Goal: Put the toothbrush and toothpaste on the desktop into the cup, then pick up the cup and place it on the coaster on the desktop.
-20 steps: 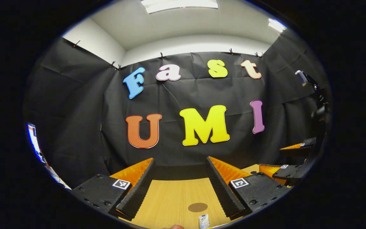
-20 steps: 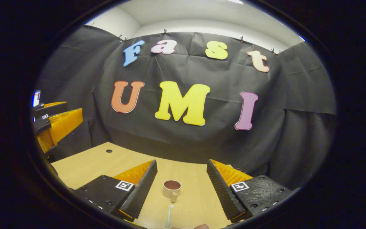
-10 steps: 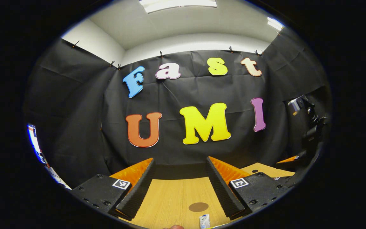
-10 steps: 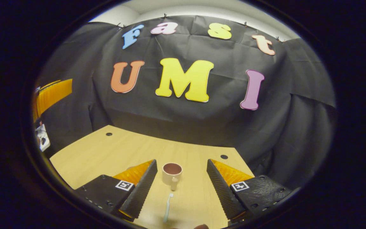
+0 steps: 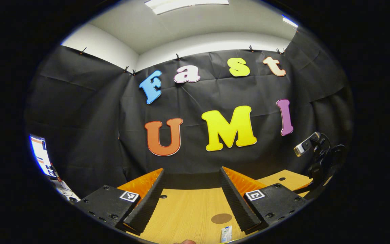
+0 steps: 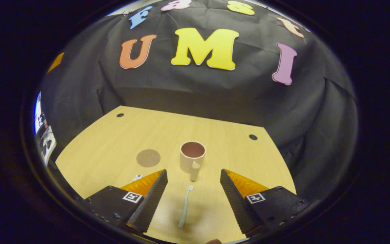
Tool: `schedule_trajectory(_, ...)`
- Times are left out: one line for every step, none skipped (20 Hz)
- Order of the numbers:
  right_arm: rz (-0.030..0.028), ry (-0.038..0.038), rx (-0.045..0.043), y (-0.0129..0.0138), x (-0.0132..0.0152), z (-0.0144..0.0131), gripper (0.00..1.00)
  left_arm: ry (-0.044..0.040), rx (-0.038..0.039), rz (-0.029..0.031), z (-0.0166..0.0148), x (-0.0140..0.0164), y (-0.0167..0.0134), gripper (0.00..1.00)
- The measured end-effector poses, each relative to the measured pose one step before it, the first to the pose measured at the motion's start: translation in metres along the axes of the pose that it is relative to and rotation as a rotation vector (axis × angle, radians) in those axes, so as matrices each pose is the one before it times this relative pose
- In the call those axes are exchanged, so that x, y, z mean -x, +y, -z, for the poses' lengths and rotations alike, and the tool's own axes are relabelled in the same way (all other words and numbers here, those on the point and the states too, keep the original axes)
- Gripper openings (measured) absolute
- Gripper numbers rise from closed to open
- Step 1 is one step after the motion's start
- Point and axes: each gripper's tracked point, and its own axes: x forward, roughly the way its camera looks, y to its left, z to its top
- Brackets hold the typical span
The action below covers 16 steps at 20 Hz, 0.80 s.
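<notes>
Black cloth hangs all around the booth, and a light wood-grain tabletop (image 6: 235, 149) with a couple of small dark holes sits in front of it. From the right gripper view, the right hand-held gripper (image 6: 193, 198) is over the near edge with its fingers spread wide and nothing between them; the pale mint-green plastic toothbrush (image 6: 185, 206) lies flat on the wood in the gap, bristle end pointing toward the cream ceramic cup with a brown inside (image 6: 192, 156), which stands upright just beyond it with its handle facing the camera. The flat round brown coaster (image 6: 148, 158) is off to the left of the cup, not touching it. A white-and-blue tip poking out past the gripper's finger is probably the toothpaste tube (image 6: 136, 177), hard to say. In the left gripper view, the left hand-held gripper (image 5: 191, 198) is also spread and empty, with the coaster (image 5: 221, 218) and the small white toothpaste tube (image 5: 226, 234) on the tabletop near its right-side finger.
</notes>
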Motion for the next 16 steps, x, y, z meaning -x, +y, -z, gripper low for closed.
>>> schedule_trajectory(0.00023, 0.03864, 0.00043, -0.00024, -0.00603, 0.00769, 0.98, 0.00454, -0.0021, -0.00969, 0.00222, 0.00159, 0.00179, 0.98)
schedule_trajectory(0.00286, 0.04437, 0.00089, -0.00034, -0.00738, 0.01088, 0.98, 0.00621, -0.00036, -0.00754, 0.00111, 0.0004, 0.00116, 0.98)
schedule_trajectory(-0.00084, 0.04968, -0.00164, 0.0007, -0.0064, 0.01006, 0.95, 0.00661, -0.00045, -0.00743, 0.00264, -0.00023, 0.00163, 0.98)
schedule_trajectory(-0.00337, 0.04547, -0.00508, 0.00139, -0.00758, 0.01065, 0.95, 0.00713, -0.00024, -0.00979, 0.00149, -0.00006, 0.00199, 0.98)
schedule_trajectory(-0.00546, 0.04496, -0.00753, 0.00142, -0.00711, 0.0077, 0.95, 0.00575, 0.00062, -0.00715, 0.0017, 0.00044, 0.00192, 0.98)
schedule_trajectory(-0.00326, 0.04314, -0.00848, -0.00002, -0.00685, 0.00854, 0.95, 0.00636, -0.00136, -0.00905, 0.00323, -0.00066, 0.00203, 0.98)
schedule_trajectory(-0.00886, 0.03754, -0.00944, 0.00189, -0.00396, 0.00545, 0.95, 0.0077, -0.0018, -0.00892, 0.00185, -0.00025, 0.00265, 0.98)
schedule_trajectory(-0.00215, 0.03432, -0.00679, 0.00043, -0.00484, 0.00607, 0.95, 0.00707, -0.00043, -0.00949, 0.00234, -0.00153, 0.00168, 0.98)
schedule_trajectory(0.0029, 0.03547, -0.0028, -0.00142, -0.007, 0.00477, 0.92, 0.00892, 0.00119, -0.00959, 0.00262, -0.00143, 0.00293, 0.98)
schedule_trajectory(-0.00302, 0.03224, -0.00585, 0.00016, -0.00723, 0.00463, 0.9, 0.00991, 0.00079, -0.00854, 0.00279, -0.00059, 0.00199, 0.98)
schedule_trajectory(0.00124, 0.03637, -0.00577, -0.00082, -0.0052, 0.00482, 0.86, 0.00953, 0.00076, -0.00761, 0.00285, 0.00026, 0.00247, 0.98)
schedule_trajectory(-0.00896, 0.03004, -0.00493, 0.00095, -0.0055, 0.0041, 0.84, 0.01007, 0.0011, -0.00676, 0.00207, -0.0006, 0.00098, 0.98)
schedule_trajectory(-0.00137, 0.03438, 0.00051, -0.00051, -0.00613, 0.0039, 0.83, 0.0097, 0.00142, -0.0069, 0.00235, -0.00083, 0.00086, 0.98)
schedule_trajectory(0.00129, 0.03345, 0.00374, -0.00122, -0.00376, 0.00522, 0.82, 0.01056, 0.00192, -0.00559, 0.00337, -0.00091, 0.00094, 0.98)
schedule_trajectory(0.00031, 0.02899, 0.00422, -0.00107, -0.00417, 0.00338, 0.78, 0.00845, 0.00109, -0.00436, 0.0024, 0.00184, 0.00176, 0.98)
schedule_trajectory(-0.00008, 0.02735, 0.00584, 0.00029, -0.00563, 0.00417, 0.75, 0.0087, 0.0, -0.00411, 0.00185, -0.00028, -0.00011, 0.98)
